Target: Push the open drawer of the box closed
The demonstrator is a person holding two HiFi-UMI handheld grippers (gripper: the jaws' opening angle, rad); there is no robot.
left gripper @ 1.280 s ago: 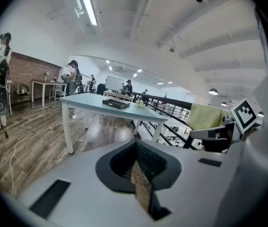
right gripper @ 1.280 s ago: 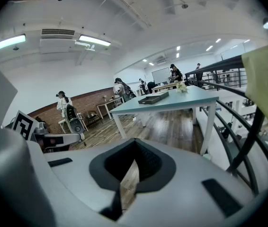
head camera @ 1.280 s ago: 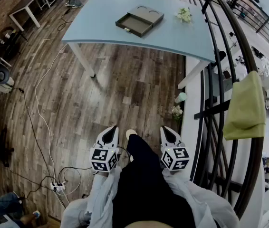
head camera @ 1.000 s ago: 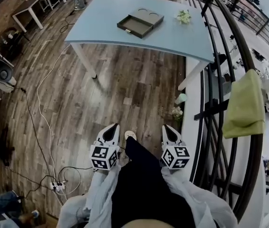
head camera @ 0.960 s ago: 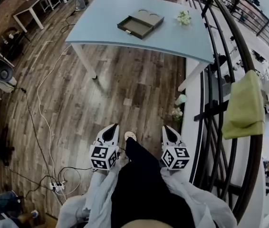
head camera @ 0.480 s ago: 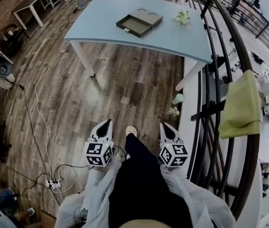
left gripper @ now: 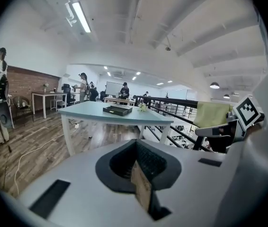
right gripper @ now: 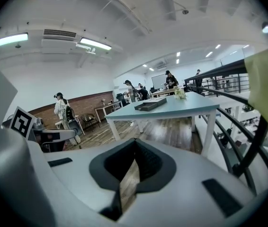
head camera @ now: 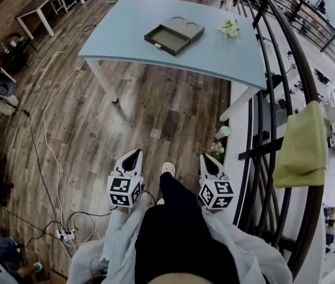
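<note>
Two hand-held grippers hang low before the person, above the wooden floor (head camera: 155, 111) and well apart from the box. The left hand-held gripper (head camera: 133, 155) and the right hand-held gripper (head camera: 206, 160) both have their jaws closed on nothing. The box (head camera: 185, 25) lies on the light blue surface (head camera: 215, 55), its drawer (head camera: 166, 40) standing open toward the person, with small flowers (head camera: 229, 29) near it

Table: light blue rectangular table with white legs (head camera: 215, 49), standing on the brown wood-plank floor (head camera: 155, 111).
Box: flat dark grey box (head camera: 183, 26) near the table's middle, its drawer (head camera: 166, 40) pulled out toward the near edge.
Flowers: small bunch of white flowers (head camera: 230, 29), right of the box, apart from it.
</note>
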